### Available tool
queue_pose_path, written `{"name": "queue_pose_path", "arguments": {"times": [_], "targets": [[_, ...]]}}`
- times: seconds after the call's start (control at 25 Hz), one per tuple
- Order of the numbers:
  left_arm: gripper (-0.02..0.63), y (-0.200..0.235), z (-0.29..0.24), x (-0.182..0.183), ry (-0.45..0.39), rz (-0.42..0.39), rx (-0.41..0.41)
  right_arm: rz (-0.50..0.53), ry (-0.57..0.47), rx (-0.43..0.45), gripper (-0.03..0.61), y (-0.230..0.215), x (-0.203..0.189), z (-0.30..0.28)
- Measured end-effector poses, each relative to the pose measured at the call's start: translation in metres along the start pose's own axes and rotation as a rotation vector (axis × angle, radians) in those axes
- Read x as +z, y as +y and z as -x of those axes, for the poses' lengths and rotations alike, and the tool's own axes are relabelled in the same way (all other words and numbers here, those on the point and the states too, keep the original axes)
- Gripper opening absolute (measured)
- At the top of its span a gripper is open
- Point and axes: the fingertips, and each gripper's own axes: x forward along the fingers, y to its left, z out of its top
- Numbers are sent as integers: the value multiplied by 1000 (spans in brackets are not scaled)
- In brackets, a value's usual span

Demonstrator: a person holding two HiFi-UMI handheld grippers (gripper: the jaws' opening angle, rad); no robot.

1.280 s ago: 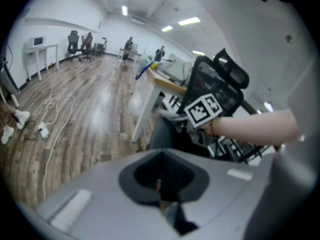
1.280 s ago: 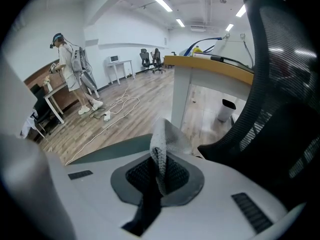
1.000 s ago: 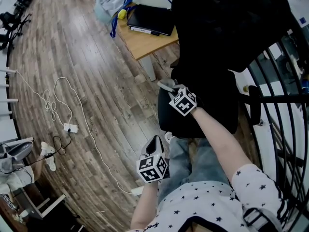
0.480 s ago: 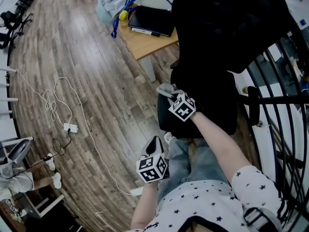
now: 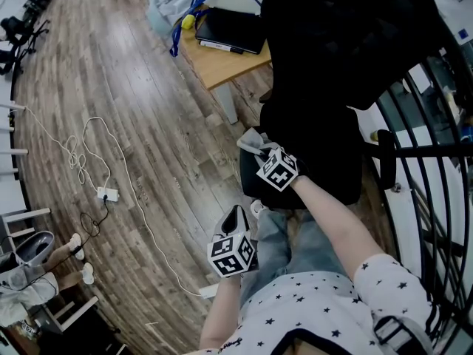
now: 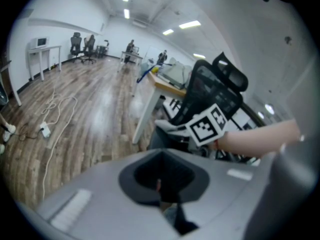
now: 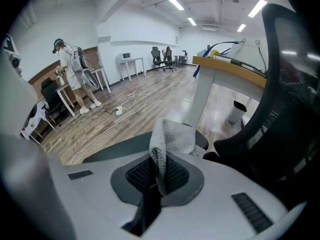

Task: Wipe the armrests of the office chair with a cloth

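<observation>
A black office chair stands in front of me. A grey cloth lies over the front of its left armrest. My right gripper is shut on that cloth. In the right gripper view the cloth rises from between the jaws of the right gripper and drapes onto the dark armrest. My left gripper hangs lower, near my knee, shut with nothing in it. The left gripper view shows the left gripper pointing towards the chair and the cloth.
A wooden desk with a black laptop stands beyond the chair. A white cable and power strip lie on the wood floor at the left. Black metal railings close off the right side. A person stands far off.
My right gripper has slid the cloth a little along the armrest towards me. The left gripper has stayed in place.
</observation>
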Motion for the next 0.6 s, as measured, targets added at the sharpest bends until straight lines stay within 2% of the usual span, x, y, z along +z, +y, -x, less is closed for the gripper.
{"name": "queue_pose_path", "arguments": {"times": [0.6], "targets": [[8, -1, 8, -3, -14, 8, 16, 34, 2, 58, 26, 43, -16, 11]]}}
